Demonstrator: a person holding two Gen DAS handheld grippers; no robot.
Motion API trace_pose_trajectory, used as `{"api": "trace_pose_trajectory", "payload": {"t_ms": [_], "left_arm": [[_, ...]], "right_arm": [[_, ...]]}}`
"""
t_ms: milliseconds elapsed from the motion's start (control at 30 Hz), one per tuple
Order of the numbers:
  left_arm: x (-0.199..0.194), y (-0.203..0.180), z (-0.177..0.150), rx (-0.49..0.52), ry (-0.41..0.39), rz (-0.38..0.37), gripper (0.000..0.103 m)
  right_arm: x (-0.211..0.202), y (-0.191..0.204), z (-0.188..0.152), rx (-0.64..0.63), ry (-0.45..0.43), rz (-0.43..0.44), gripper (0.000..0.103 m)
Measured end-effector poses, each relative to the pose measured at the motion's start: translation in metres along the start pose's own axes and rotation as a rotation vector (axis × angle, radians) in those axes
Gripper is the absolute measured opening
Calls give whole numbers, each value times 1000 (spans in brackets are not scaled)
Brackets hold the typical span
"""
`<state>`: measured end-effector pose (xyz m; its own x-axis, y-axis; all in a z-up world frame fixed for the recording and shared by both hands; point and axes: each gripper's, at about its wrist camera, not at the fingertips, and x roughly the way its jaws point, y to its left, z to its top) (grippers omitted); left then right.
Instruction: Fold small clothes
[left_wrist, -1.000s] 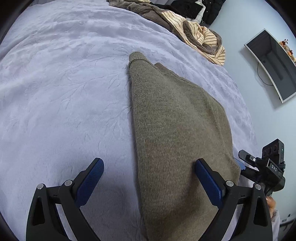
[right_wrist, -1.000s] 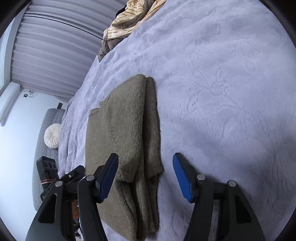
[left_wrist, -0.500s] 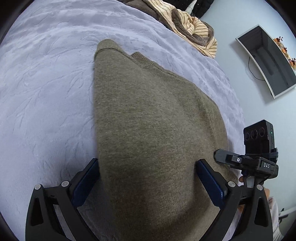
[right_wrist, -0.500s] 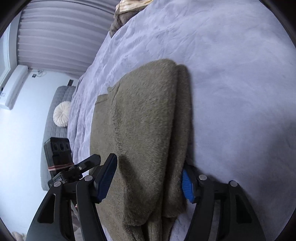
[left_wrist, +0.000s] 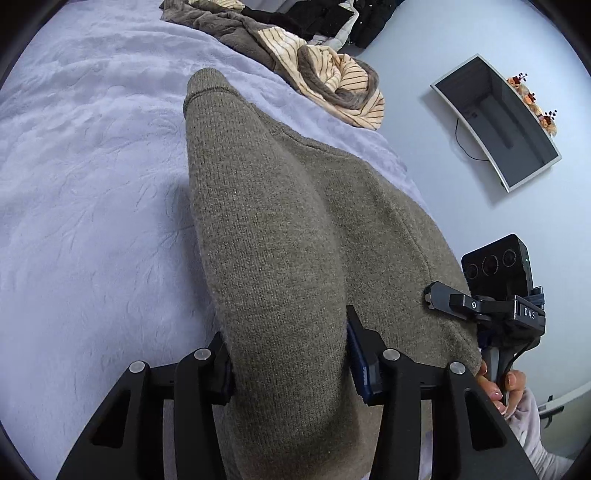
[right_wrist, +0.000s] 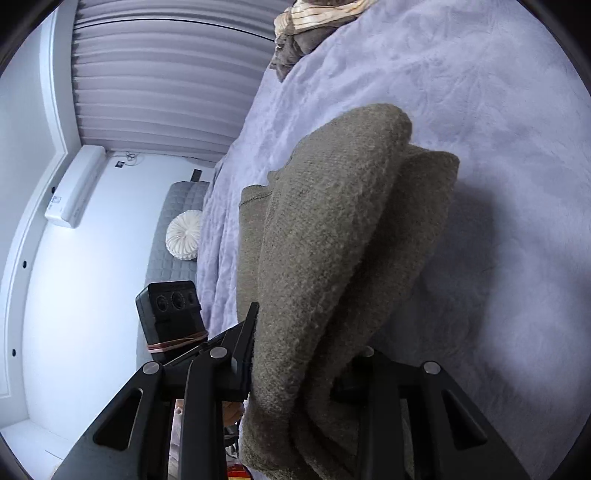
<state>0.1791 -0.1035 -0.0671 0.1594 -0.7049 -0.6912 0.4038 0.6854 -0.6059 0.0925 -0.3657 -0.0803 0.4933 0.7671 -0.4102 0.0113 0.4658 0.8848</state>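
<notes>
Between the blue-padded fingers of the left gripper: a thick fold of olive knit sweater, pinched on both sides. Sweater lifted at this end into a rounded ridge; ribbed edge at its far tip; the remainder spreads to the right, resting on the bed.

Right gripper: closed on the same sweater, several stacked layers bunched between the fingers; far pad hidden by cloth. Layers rise from the cover toward this gripper, far ends rounded.

Right gripper, seen from the left wrist view: at the sweater's near right corner, black camera block on top, hand on its handle.

Support: lavender plush bed cover, embossed leaf pattern, shadow beneath the raised cloth.

Far edge of bed: heap of clothes, including a cream garment with brown stripes and dark items.

Surroundings: curved monitor on the pale wall; pleated curtain, air-conditioning unit, round white cushion on a grey quilted seat.
</notes>
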Motion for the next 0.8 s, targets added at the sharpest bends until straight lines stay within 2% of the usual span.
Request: {"api": "trace_pose_trajectory", "payload": {"t_ms": [167, 333, 500, 600, 700, 800], "left_arm": [[-59, -12, -26, 12, -35, 2, 49], [-114, -12, -69, 13, -57, 35, 49], [-147, -6, -114, -14, -46, 78, 49], [-153, 4, -141, -37, -43, 107, 49], [-149, 25, -172, -81, -27, 162, 49], [-142, 50, -200, -154, -10, 253, 49]], "right_arm": [[-5, 39, -31, -13, 20, 52, 34], [-7, 60, -68, -11, 50, 102, 34], [15, 65, -114, 19, 97, 131, 34], [31, 60, -133, 30, 124, 120, 34], [49, 56, -146, -3, 144, 27, 34], [60, 44, -150, -17, 148, -185, 38]]}}
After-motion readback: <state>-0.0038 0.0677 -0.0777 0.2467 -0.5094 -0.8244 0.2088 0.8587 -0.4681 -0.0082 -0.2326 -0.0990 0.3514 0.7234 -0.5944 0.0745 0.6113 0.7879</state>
